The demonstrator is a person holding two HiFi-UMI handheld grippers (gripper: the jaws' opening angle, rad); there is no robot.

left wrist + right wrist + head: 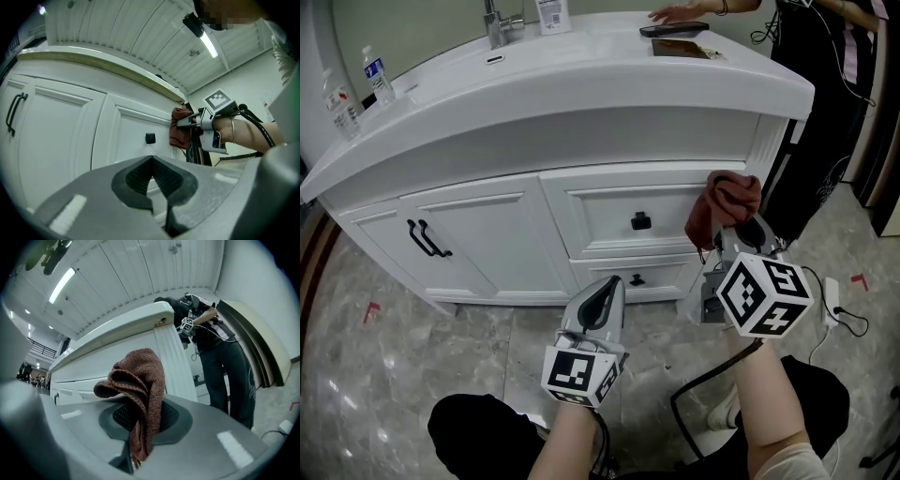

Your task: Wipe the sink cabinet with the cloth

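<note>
Right claw (pixel 734 234) pinches the seemingly soft, light cloth (pixel 143 376) by a bunched fold, its loose end flopping just ahead toward the cabinet (pixel 487 234); left claw (pixel 153 185) is clenched, empty.

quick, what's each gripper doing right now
Left gripper: closed, nothing in it.
Right gripper: closed on the cloth.

Our left gripper (pixel 153 182): jaws together, nothing between. Ahead, white cabinet (pixel 70 140), black knob (pixel 150 138). Our right gripper (pixel 186 123) clamps cloth (pixel 178 135) near cabinet's right edge.
</note>
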